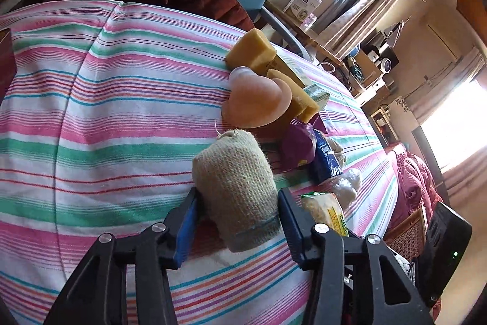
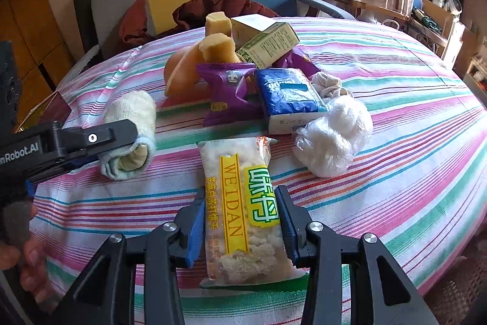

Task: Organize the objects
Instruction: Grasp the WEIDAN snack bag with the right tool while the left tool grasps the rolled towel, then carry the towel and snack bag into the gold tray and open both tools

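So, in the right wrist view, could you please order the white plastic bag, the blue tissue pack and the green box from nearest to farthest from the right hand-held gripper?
From the right hand-held gripper:
1. White plastic bag, up to the right.
2. Blue tissue pack, straight ahead, behind the snack packet.
3. Green box, farthest, in the back pile.

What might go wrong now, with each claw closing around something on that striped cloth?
1. The left claw holds the rolled sock only near its cuffed end; being soft, it could sag or slip out when lifted.
2. The right claw squeezes the crumbly snack packet, which might crush.
3. The crumpled plastic bag lies close beside that packet and could get dragged along.
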Motion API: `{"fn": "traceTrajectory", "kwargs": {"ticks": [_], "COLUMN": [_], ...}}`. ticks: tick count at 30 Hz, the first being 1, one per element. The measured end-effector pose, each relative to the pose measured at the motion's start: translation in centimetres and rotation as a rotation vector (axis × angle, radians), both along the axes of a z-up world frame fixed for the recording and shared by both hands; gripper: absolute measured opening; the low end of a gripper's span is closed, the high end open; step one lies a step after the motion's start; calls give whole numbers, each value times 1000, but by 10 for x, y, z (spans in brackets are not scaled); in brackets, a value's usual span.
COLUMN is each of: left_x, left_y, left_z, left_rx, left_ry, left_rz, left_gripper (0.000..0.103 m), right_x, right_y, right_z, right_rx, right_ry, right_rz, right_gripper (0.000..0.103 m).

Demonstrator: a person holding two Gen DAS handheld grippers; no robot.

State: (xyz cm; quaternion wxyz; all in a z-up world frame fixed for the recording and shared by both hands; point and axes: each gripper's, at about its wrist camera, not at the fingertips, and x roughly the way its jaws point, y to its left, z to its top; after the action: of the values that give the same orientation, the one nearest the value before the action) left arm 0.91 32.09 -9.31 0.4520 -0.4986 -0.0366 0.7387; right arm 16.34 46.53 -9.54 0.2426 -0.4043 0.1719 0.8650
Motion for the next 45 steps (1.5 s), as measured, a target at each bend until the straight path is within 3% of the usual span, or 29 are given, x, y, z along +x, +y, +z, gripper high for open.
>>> {"fn": "traceTrajectory", "kwargs": {"ticks": [9, 22, 26, 31, 37, 45], "left_x": [7, 0, -8, -28, -67, -94], "left_y": [-42, -114, -146, -191, -254, -322], "left_z": [7, 37, 52, 56, 47, 27], "left_rx": [15, 144, 159, 100, 14, -114], "left_ry": [36, 45, 85, 140, 125, 80], "left_rz": [11, 94, 137, 234, 382, 552], "left_gripper": [50, 49, 49, 49, 50, 50], "right_x": [-2, -9, -14, -22, -32, -57], "right_y": [-3, -35, -44, -59, -77, -120], "right_z": [1, 3, 5, 6, 16, 55], "right_rx": [6, -11, -18, -2, -10, 33], "right_ry": [-18, -20, -23, -39, -11, 74], "right_rz": [0, 60, 80, 120, 172, 306], "right_gripper": [43, 43, 43, 43, 42, 42]}}
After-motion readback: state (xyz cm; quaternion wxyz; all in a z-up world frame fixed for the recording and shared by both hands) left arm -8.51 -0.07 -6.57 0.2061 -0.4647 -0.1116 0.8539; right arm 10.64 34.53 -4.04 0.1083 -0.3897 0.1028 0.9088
